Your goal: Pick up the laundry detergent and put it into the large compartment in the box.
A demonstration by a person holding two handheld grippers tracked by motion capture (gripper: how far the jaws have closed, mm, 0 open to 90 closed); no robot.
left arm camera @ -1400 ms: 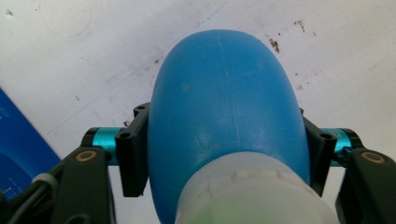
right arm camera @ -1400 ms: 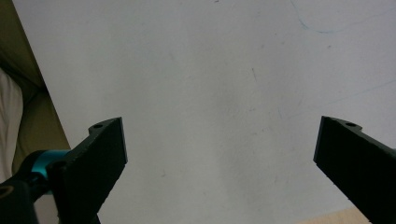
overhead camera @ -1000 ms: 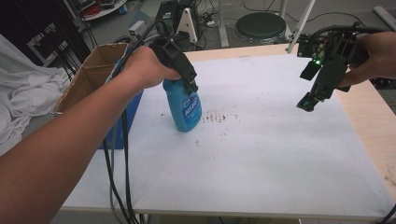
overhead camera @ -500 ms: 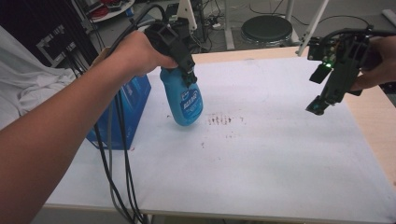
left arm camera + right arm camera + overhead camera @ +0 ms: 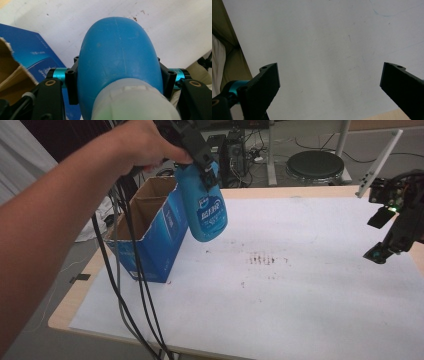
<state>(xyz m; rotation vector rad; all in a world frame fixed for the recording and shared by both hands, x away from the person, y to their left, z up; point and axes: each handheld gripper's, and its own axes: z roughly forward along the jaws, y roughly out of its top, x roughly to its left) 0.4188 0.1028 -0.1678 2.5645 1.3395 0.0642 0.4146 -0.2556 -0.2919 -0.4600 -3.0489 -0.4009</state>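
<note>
Two grippers: left gripper (image 5: 202, 167) jaws pinching blue bottle (image 5: 204, 207), seemingly near neck; right gripper (image 5: 382, 252) jaws spread wide.

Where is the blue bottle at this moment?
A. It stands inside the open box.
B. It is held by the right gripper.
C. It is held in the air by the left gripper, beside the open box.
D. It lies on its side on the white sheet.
C: the left gripper clamps the blue bottle by its neck, clear of the white sheet, next to the open box; the right gripper is open.
</note>
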